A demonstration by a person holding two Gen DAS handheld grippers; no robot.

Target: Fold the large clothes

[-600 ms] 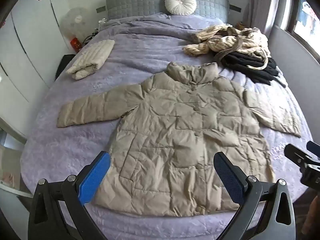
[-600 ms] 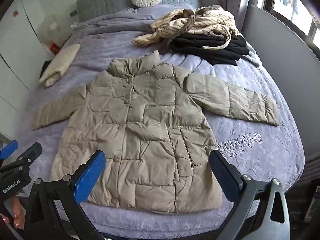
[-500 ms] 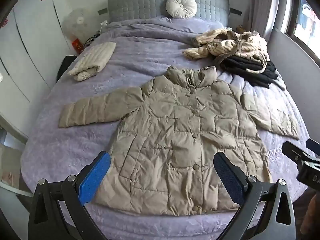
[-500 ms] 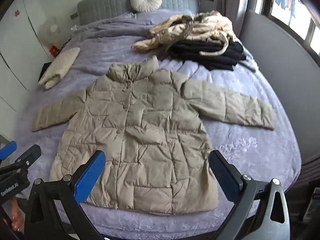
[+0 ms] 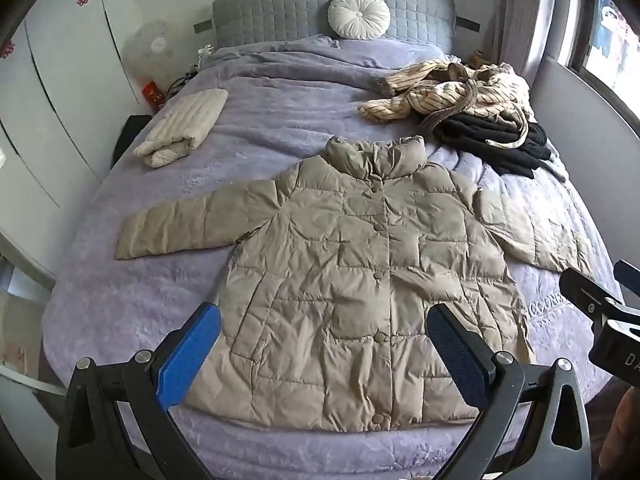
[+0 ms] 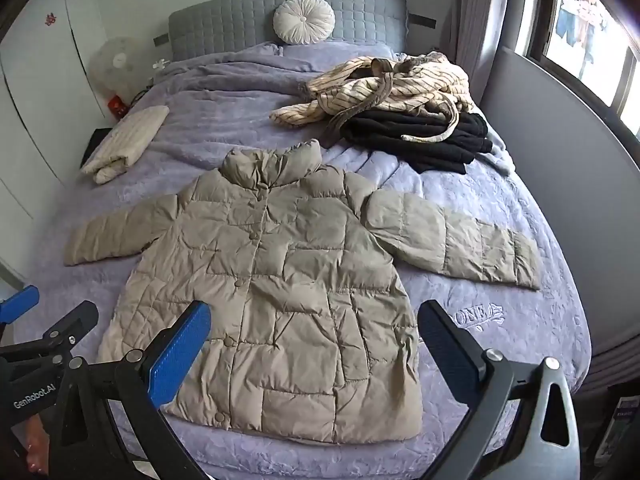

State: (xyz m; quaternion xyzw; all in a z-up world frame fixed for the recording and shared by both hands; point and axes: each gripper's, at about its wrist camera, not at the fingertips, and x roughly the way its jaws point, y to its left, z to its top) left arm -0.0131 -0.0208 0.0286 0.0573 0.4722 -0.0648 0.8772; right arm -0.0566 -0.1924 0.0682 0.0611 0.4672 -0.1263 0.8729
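Jacket: a beige quilted puffer jacket (image 5: 360,280) lies face up and buttoned on the near half of the bed (image 5: 280,112), collar toward the headboard, hem at the near edge, both sleeves spread out to left and right.
What has changed: between half a second ago and now the jacket sits a little farther and lower in both views, showing more of the bed's far end; the cameras pull slightly back and up, while the jacket itself does not shift.
Left hand-held gripper (image 5: 324,352): jaws wide apart, empty, hovering over the hem, clear of the fabric.
Right hand-held gripper (image 6: 314,348): jaws likewise spread, nothing between them, above the hem's right half.
Meaning for the task: no fold is begun; the garment looks smoothed and ready, and a sleeve seems the likely first grasp.
Surroundings: a folded cream garment (image 5: 182,128) lies far left; a striped garment (image 5: 452,90) atop black clothes (image 5: 492,140) waits far right; a round cushion (image 5: 359,15) leans on the grey headboard (image 5: 280,8).
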